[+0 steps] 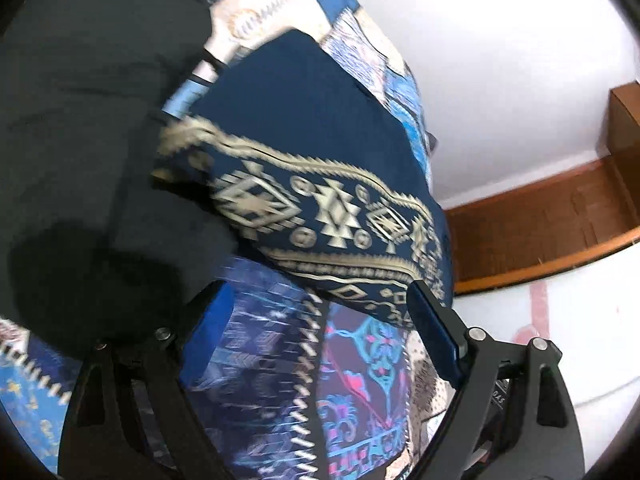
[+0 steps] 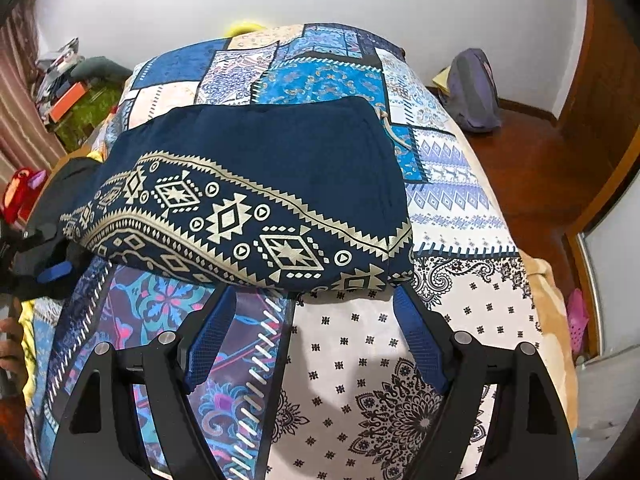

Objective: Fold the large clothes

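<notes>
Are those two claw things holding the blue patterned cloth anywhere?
No. Both the left gripper and right gripper stand open, empty, just short of the folded navy garment on the bed.

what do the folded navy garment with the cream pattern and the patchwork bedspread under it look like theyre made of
The folded navy garment with the cream geometric border looks like soft, matte woven or knit cloth: it drapes, and the pattern seems printed, faintly shiny. The blue and white patchwork bedspread looks like thin, smooth printed cotton or similar: flat, with no raised seams, so the stitches may be print.
</notes>
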`<state>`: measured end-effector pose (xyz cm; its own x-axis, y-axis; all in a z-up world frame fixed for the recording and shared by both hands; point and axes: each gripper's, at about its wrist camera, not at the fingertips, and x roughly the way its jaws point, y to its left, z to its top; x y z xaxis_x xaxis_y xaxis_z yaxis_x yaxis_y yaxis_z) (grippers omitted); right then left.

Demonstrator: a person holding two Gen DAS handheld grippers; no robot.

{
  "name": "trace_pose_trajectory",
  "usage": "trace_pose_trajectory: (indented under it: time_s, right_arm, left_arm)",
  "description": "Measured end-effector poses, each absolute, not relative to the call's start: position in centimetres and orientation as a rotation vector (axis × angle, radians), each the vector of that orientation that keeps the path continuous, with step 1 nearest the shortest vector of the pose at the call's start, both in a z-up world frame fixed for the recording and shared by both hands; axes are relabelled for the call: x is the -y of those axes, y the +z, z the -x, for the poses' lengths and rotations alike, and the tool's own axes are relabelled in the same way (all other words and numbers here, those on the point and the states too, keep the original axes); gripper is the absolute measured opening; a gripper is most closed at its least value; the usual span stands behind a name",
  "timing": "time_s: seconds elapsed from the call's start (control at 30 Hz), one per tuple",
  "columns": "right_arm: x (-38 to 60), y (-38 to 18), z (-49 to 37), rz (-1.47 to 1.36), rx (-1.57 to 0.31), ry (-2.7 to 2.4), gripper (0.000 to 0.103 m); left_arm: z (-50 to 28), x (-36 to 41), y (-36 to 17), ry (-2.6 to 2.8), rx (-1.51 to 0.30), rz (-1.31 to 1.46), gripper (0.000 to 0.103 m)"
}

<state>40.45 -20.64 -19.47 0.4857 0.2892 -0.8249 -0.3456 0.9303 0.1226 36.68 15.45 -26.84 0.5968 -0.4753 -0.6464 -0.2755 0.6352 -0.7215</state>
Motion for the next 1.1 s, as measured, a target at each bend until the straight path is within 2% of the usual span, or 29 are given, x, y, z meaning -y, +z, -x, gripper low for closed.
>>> trace_pose_trajectory:
  time_s: [0.27,0.57,0.63,0.7,0.73,0.8,0.87,1.1]
  right_arm:
    - [19.9,-20.5,-40.7,0.078,-1.008,0.398,0.078]
    - [18.8,-21.1,-41.4,0.068,-1.024,0.414,0.078]
    - [18.6,-21.1,-41.5,0.076,-1.023,0.415,0.078]
    - [18.5,-21.0,-41.7,0.091,-1.019,0.407,0.078]
    - [18.4,-20.9,-41.7,0.097,-1.016,0.403,0.078]
    - [18.1,-20.4,-42.1,0.11,-1.007,0.399,0.078]
    - [17.7,-19.7,-42.5,0.124,-0.98,0.406,0.078]
    - [13.9,-15.9,-44.1,0.112,-0.91,0.437,0.078]
  left_arm:
    - [-40.5,-14.4,-28.6,-0.078,-0.942,0.961,0.087]
    - [-44.9,-13.0,-28.5,0.124,-0.887,0.836,0.086]
    - [-44.9,-12.8,-27.9,0.16,-0.863,0.813,0.073]
    - [-44.4,-12.9,-26.9,0.194,-0.843,0.78,0.053]
    - [-44.3,-12.6,-26.2,0.215,-0.83,0.75,0.048]
    - [-44.3,-12.5,-25.1,0.231,-0.804,0.707,0.029]
    - [-44.1,-12.3,-23.5,0.222,-0.765,0.664,0.021]
    - [-43.6,-13.4,-18.2,0.177,-0.669,0.628,0.015]
